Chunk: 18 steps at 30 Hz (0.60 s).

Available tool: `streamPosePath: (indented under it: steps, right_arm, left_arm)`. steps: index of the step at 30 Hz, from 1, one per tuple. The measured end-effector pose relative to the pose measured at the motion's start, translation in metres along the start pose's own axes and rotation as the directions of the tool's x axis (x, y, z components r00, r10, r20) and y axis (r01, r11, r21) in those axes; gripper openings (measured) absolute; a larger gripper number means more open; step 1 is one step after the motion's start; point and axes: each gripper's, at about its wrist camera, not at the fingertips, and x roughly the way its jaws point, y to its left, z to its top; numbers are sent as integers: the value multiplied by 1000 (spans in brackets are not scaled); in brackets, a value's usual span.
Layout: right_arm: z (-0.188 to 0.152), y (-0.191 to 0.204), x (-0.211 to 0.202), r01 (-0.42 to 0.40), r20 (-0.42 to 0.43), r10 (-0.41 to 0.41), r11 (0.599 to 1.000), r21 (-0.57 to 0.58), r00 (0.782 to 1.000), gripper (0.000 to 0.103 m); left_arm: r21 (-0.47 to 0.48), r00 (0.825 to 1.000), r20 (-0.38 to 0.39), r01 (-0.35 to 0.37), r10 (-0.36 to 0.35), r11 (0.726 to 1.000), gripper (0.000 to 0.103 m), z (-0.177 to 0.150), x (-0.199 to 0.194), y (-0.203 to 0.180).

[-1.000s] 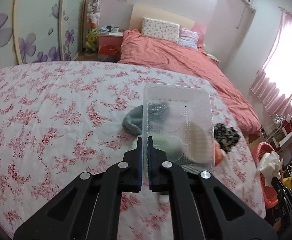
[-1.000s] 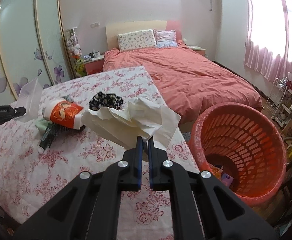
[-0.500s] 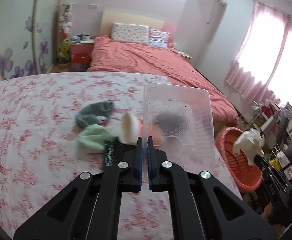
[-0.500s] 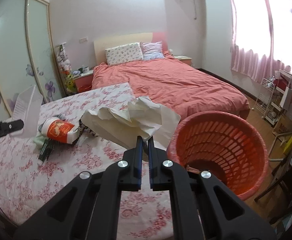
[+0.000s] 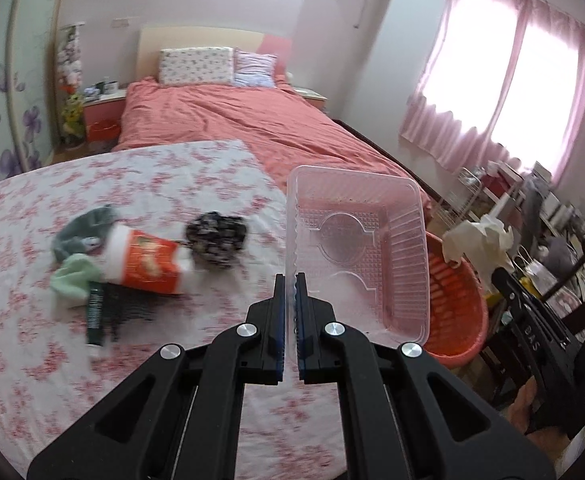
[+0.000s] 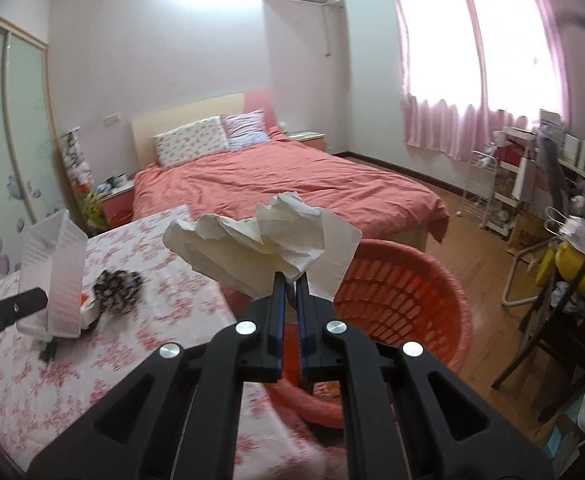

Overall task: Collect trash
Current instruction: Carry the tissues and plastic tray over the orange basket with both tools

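Note:
My left gripper (image 5: 289, 280) is shut on the rim of a clear plastic tray (image 5: 356, 248), held upright over the right edge of the floral table. The tray also shows in the right wrist view (image 6: 54, 276). My right gripper (image 6: 288, 278) is shut on a crumpled white paper (image 6: 268, 236), held in the air by the near rim of the orange basket (image 6: 404, 300). The paper (image 5: 478, 242) and the basket (image 5: 452, 300) also show in the left wrist view. A red-and-white cup (image 5: 148, 266) lies on its side on the table.
On the floral tablecloth (image 5: 172, 184) lie a grey cloth (image 5: 84, 226), a green cloth (image 5: 74, 282), a dark tube (image 5: 94, 314) and a black patterned cloth (image 5: 216, 236). A red bed (image 6: 292, 180) stands behind. Shelves and chairs (image 6: 552, 240) crowd the right.
Both grippers have swung right toward the orange basket. The paper is now raised by the basket's near rim. The tray has moved off the table's middle to its right edge.

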Motion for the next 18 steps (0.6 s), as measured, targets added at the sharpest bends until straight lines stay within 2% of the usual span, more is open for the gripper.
streamPosePath:
  steps: [8,18]
  right_arm:
    - [0,-43,11,68,10,-69,994,80,998,6]
    - [-2,-83,31,100,3,-102,985,141,995,7]
  left_arm:
    - [43,996,-40,78,-76,996,4,-3,28,-45]
    - [74,984,-105,155,-147,985,4,-7,66,-91]
